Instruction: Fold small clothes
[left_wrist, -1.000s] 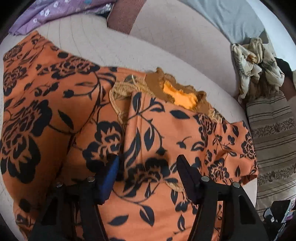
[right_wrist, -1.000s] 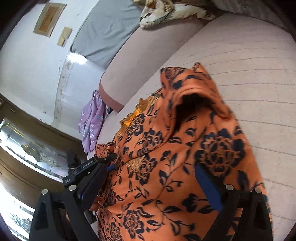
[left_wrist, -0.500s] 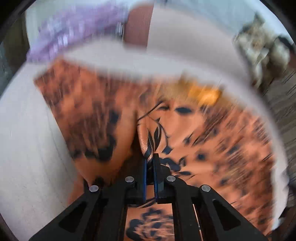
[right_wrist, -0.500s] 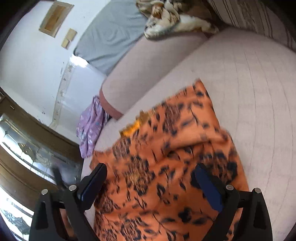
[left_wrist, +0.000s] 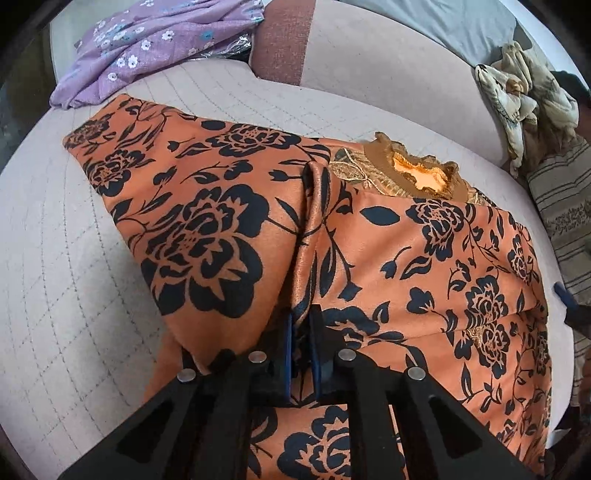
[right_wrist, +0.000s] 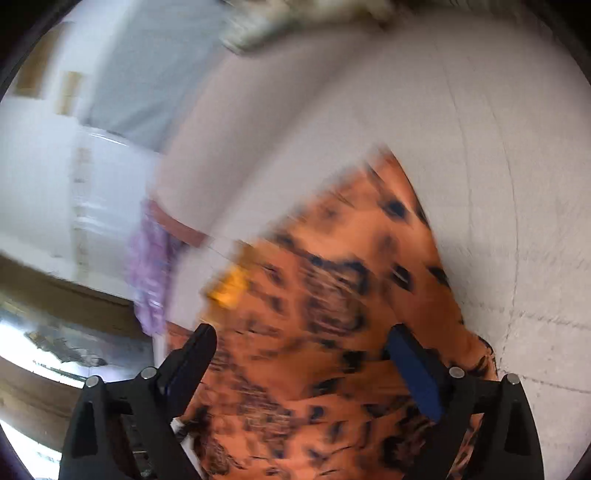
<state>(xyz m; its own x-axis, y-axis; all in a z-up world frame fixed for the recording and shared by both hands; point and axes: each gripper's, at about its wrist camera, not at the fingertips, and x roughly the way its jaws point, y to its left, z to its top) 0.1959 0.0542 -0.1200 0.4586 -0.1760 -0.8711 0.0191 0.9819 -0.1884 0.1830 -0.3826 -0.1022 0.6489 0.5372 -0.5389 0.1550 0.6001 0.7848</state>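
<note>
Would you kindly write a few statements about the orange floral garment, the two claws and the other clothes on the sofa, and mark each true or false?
1. The left claw is shut on a raised ridge of the orange floral garment. True.
2. The right claw is clamped on the garment. False: its jaws stand wide open above the cloth.
3. The purple flowered cloth lies on top of the orange garment. False: it lies apart, on the sofa cushion beyond the garment's far corner.
4. The garment's neckline shows a brighter orange lining. True.
</note>
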